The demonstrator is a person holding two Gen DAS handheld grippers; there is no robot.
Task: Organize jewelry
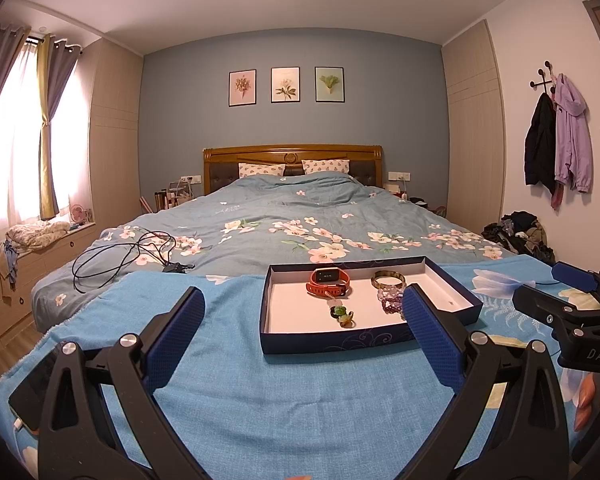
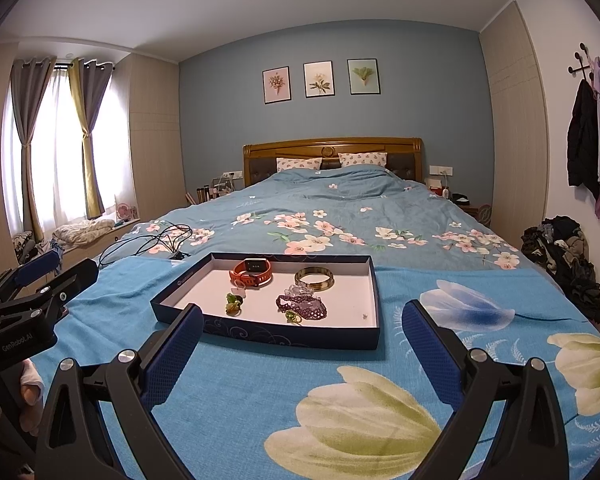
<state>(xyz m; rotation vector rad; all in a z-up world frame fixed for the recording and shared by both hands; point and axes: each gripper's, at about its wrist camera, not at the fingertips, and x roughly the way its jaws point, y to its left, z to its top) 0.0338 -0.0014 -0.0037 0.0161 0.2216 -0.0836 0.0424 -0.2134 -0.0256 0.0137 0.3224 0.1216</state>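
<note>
My left tongs [image 1: 304, 312] and right tongs [image 2: 302, 330] hang apart and empty near the tray [image 2: 376, 280] on the bed, where watch [image 2: 252, 272], bangle [image 2: 314, 278] and beads [image 2: 302, 305] already lie, either gathered or awaiting sorting.

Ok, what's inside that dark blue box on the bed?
Inside the box: an orange watch, a gold bangle, purple beads and small green pieces. The beads hide the floor under them; the near wall hides the front strip.
</note>
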